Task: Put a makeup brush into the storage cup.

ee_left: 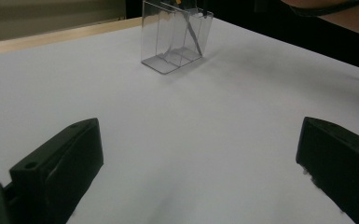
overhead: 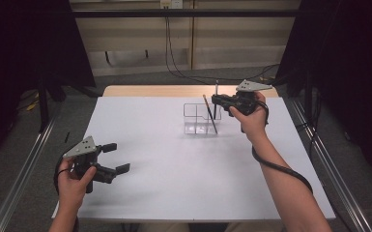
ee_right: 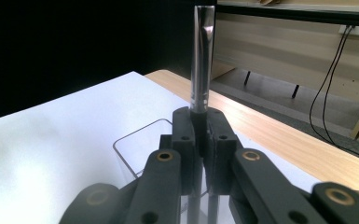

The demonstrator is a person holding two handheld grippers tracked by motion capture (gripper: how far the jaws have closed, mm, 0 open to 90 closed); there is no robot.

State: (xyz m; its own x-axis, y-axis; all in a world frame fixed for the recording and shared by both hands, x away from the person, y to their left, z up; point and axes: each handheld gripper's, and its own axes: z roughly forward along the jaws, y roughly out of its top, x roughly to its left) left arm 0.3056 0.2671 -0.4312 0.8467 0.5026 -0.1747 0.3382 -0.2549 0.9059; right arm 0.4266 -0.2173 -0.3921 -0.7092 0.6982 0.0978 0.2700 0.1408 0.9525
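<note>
Left claw [overhead: 117, 157] agape over bare table [overhead: 174, 164]; right claw [ee_right: 200, 140] clamped on upright pen [ee_right: 202, 60], lower end hidden behind clear organizer [overhead: 200, 118].

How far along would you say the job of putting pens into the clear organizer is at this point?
Done: one pencil already leans in the clear organizer. In hand: the right gripper is shut on a dark pen, upright over the organizer's right end, not yet released. The left gripper waits open over the white table, with no further pens in sight.

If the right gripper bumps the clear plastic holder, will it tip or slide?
The clear holder looks thin-walled and light, so it would probably slide on the smooth white table. It stands tall on a narrow base, with a pencil leaning inside, so it might tip.
</note>
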